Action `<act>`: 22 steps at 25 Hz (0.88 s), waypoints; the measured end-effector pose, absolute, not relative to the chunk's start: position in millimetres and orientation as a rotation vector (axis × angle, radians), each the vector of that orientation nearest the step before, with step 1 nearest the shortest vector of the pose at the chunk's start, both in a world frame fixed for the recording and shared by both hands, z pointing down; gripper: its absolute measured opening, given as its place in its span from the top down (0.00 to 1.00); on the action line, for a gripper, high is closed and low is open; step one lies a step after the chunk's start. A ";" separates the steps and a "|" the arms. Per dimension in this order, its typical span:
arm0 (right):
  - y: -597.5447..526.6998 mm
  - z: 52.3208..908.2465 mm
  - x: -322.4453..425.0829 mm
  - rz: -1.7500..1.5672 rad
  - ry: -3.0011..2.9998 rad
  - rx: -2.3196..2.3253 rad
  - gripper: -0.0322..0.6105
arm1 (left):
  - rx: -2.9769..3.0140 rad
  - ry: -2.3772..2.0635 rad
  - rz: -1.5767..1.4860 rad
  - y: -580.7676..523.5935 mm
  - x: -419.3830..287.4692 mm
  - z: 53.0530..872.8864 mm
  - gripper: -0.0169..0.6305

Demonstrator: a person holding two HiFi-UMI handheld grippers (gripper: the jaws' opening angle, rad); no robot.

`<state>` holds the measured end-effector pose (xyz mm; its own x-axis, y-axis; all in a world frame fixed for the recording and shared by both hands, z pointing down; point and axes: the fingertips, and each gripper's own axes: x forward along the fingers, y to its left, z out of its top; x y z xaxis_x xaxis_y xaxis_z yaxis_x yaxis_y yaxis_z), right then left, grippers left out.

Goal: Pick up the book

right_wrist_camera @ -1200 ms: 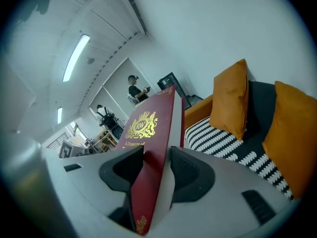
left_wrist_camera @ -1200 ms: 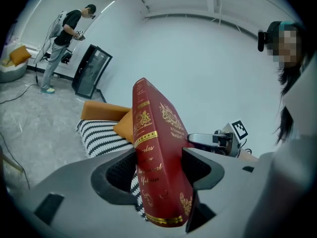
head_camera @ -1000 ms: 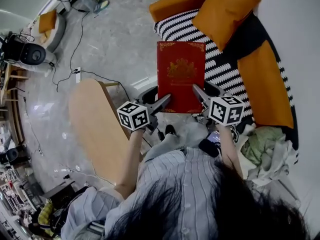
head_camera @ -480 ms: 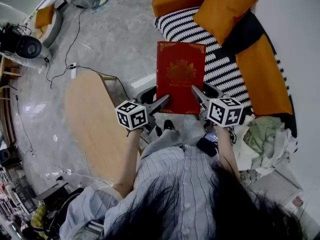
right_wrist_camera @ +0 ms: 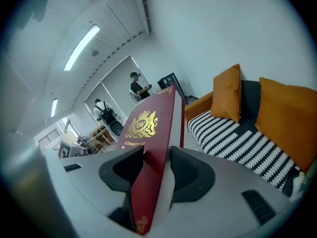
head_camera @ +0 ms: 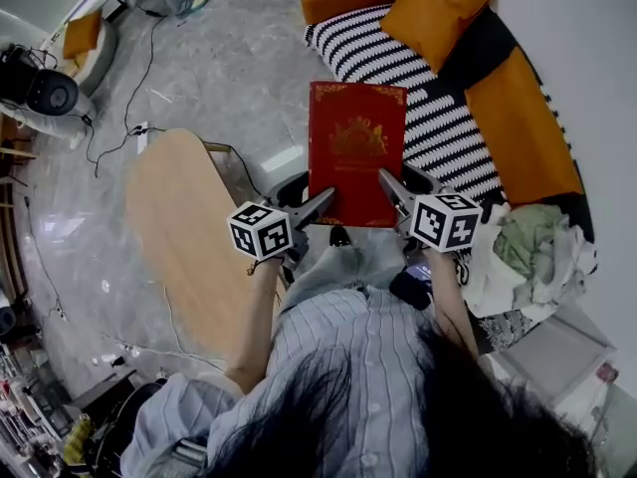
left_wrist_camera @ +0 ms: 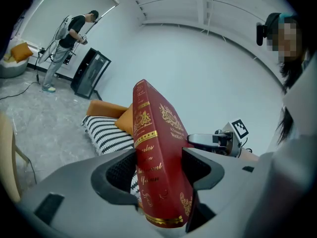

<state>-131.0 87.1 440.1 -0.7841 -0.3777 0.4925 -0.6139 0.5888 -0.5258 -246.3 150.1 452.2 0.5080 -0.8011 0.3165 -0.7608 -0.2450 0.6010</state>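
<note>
A big red book [head_camera: 356, 152] with gold print is held up in the air, flat side to the head camera, above the floor beside the sofa. My left gripper [head_camera: 323, 202] is shut on its lower left corner, and the spine [left_wrist_camera: 153, 167] fills the gap between its black pads. My right gripper [head_camera: 390, 189] is shut on the lower right corner; the page edge and cover [right_wrist_camera: 148, 148] stand clamped between its pads. Both grippers point forward and a little down.
An orange sofa with a black-and-white striped seat [head_camera: 418, 108] and an orange cushion [head_camera: 438, 3] lies ahead and right. A long wooden table [head_camera: 184, 237] is on the left. Cables [head_camera: 139, 98] trail over the grey floor. Crumpled cloth [head_camera: 532, 252] lies at right. A person [left_wrist_camera: 67, 48] stands far off.
Both grippers and the book keep the same grip and place in the head view, while the sofa, table and floor have slid sideways and down: I am carrying the book across the room.
</note>
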 end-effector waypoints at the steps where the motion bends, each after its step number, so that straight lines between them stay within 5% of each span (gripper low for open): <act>1: 95.8 443.2 -126.4 1.006 -2.492 0.811 0.67 | 2.032 -1.271 -0.071 158.4 -241.7 455.5 0.51; 22: 134.4 420.7 -91.2 0.991 -2.479 0.783 0.67 | 2.013 -1.281 -0.116 201.4 -204.4 435.8 0.51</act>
